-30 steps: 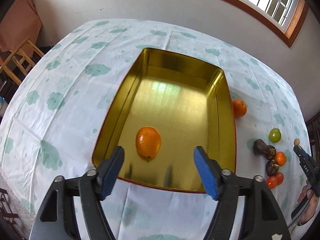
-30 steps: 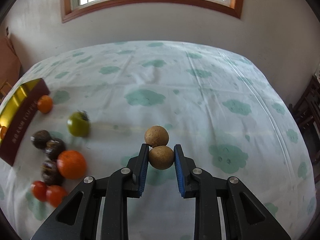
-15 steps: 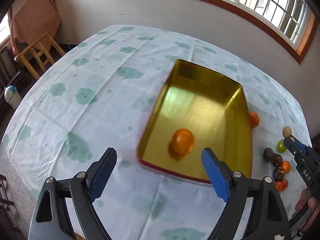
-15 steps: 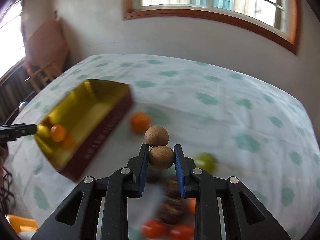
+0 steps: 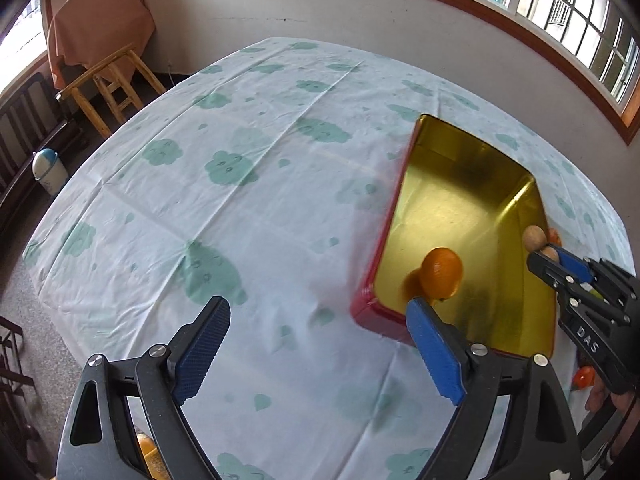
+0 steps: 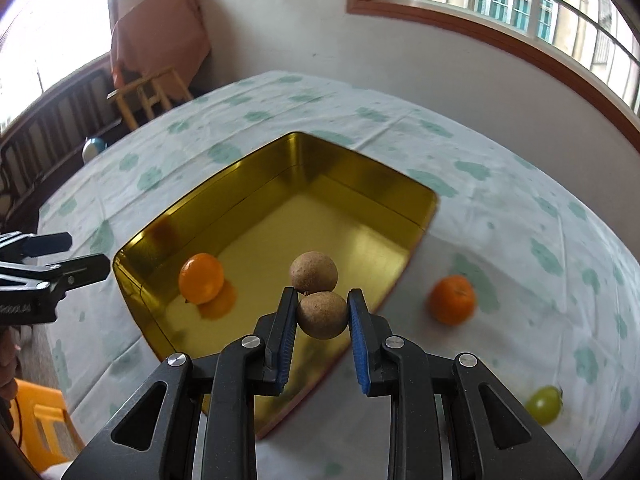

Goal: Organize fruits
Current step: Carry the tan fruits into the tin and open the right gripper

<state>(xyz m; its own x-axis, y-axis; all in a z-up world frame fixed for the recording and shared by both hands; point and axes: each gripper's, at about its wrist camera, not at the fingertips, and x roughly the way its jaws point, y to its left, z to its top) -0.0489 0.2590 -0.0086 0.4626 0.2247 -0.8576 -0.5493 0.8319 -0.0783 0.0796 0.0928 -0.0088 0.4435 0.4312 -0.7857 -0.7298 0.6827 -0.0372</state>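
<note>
My right gripper (image 6: 322, 308) is shut on a pair of joined brown longans (image 6: 321, 314) and holds them above the near right edge of the gold tin tray (image 6: 360, 184). One orange (image 6: 201, 278) lies inside the tray. In the left wrist view the tray (image 5: 408, 200) is at right with the orange (image 5: 442, 272) in it, and the right gripper (image 5: 552, 258) holds the longans (image 5: 535, 237) over its right rim. My left gripper (image 5: 316, 344) is open and empty, above the tablecloth left of the tray.
A second orange (image 6: 452, 299) and a green fruit (image 6: 543, 403) lie on the cloud-print tablecloth right of the tray. A small red fruit (image 5: 583, 377) shows by the right hand. A wooden stool (image 5: 112, 80) stands beyond the table's far left edge.
My right gripper carried the longans left from the fruit pile to above the tray. My left gripper drew back and left, away from the tray, staying open.
</note>
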